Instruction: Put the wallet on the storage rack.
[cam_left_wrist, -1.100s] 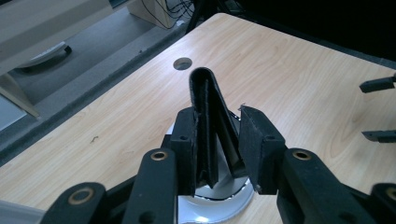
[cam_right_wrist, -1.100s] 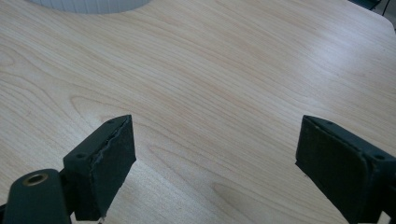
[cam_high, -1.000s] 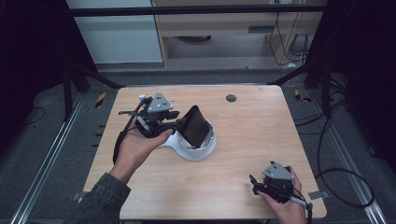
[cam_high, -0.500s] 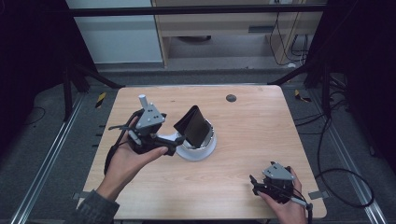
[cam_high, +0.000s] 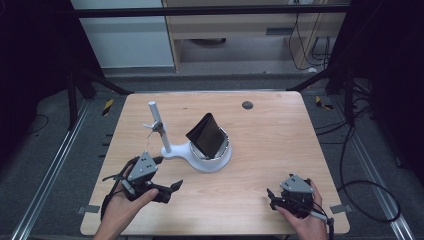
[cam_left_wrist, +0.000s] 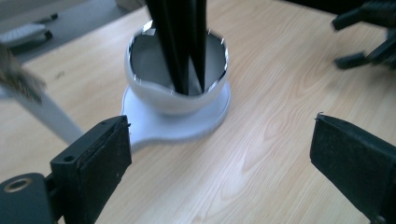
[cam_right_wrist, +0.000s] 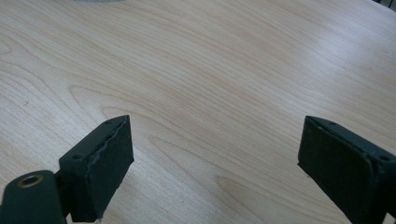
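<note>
Near the tabletop's (cam_high: 280, 150) middle, a black folded wallet (cam_high: 206, 135) stands tilted in a white cup (cam_high: 220, 159) on a stand with a thin post (cam_high: 159, 125). It lies ahead and to the right of the left tongs (cam_high: 167, 187), the nearer pair, whose jaws have just been opening and hold nothing. Well apart, the right tongs (cam_high: 274, 197) rest open and empty.
</note>
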